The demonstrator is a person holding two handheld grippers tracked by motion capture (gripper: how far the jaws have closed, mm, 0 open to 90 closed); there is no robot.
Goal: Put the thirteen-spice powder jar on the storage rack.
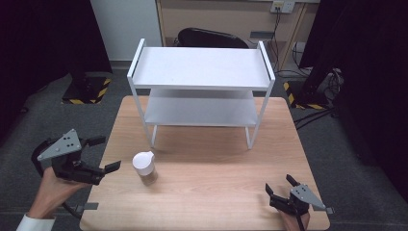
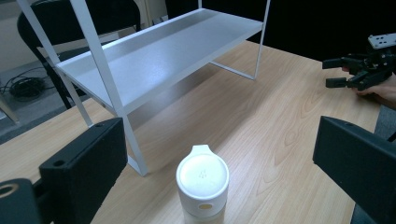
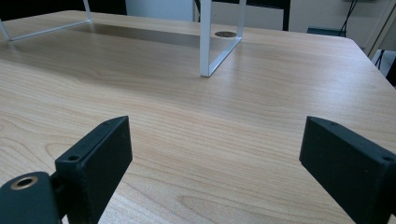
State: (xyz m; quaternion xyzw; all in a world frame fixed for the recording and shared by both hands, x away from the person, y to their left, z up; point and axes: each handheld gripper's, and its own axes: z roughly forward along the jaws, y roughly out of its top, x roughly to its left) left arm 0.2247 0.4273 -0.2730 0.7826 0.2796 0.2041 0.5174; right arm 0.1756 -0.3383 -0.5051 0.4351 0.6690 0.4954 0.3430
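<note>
White-lidded cup [image 1: 144, 165] stands upright on the wooden table [image 1: 216, 192], left of centre, in front of the left front leg of the white two-tier shelf rack [image 1: 202, 77]. Cup and rack leg are near each other but apart.

Left to right in the high view:
- Left gripper [image 1: 106, 154] sits off the table's left edge, held in the person's left hand [image 1: 53, 190], white sleeve cuff at the bottom corner. Jaws wide apart, nothing between them, pointing right toward the cup. Nearer jaw tip is close to the cup, not touching.
- Cup: white lid with a small spout tab, clear body below.
- Rack stands toward the far side of the table, both shelves bare.
- Right gripper [image 1: 280, 185] rests low at the near right corner of the table, jaws spread, nothing in them, well apart from the cup.

Left gripper view: cup [image 2: 202, 184] centred low between the two black jaws, clear gaps on both sides; other gripper [image 2: 337, 72] far off at upper right, jaws parted.

Right gripper view: jaws spread over bare wood, rack foot [image 3: 219, 56] ahead.
</note>
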